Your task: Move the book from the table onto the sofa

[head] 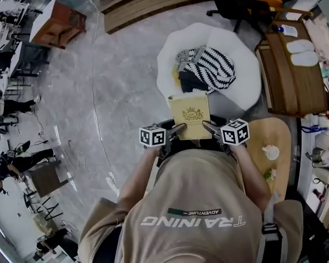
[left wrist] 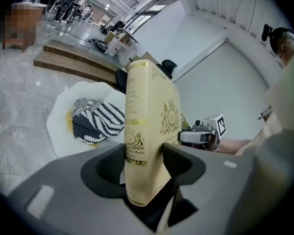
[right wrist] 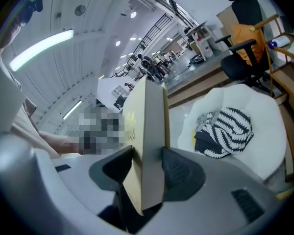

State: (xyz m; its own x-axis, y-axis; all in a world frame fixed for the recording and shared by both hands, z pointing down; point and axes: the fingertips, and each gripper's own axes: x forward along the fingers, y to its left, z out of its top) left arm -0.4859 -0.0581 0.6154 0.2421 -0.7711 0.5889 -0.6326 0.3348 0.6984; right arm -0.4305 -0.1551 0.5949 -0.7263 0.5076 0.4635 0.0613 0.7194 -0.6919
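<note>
Book (head: 190,115) is off the table (head: 278,130) and up in the air in front of me, clamped from both sides. Left gripper (left wrist: 144,156) has its jaws closed on the spine side. I see the gilt spine print running up between the pads, and each pad is pressed on a cover. Right gripper (right wrist: 147,156) has its jaws closed on the opposite, page-edge side, pads tight on both covers. In the head view the cream cover with the gold crest faces up at the camera, and each gripper bites a side edge toward the near end. Sofa (head: 247,89), a round white seat, sits just beyond the book. The book's far edge overlaps the sofa's near rim in that view; I can't tell whether it is over the seat or short of it. Striped black-and-white cloth (head: 211,66) is bunched on the seat toward its near-left part. Table is at my right, wooden, with a small white thing (head: 271,152) near the middle of its top. Grey floor (head: 120,92) is below, and a black office chair (head: 238,1) stands past the sofa's far edge.
</note>
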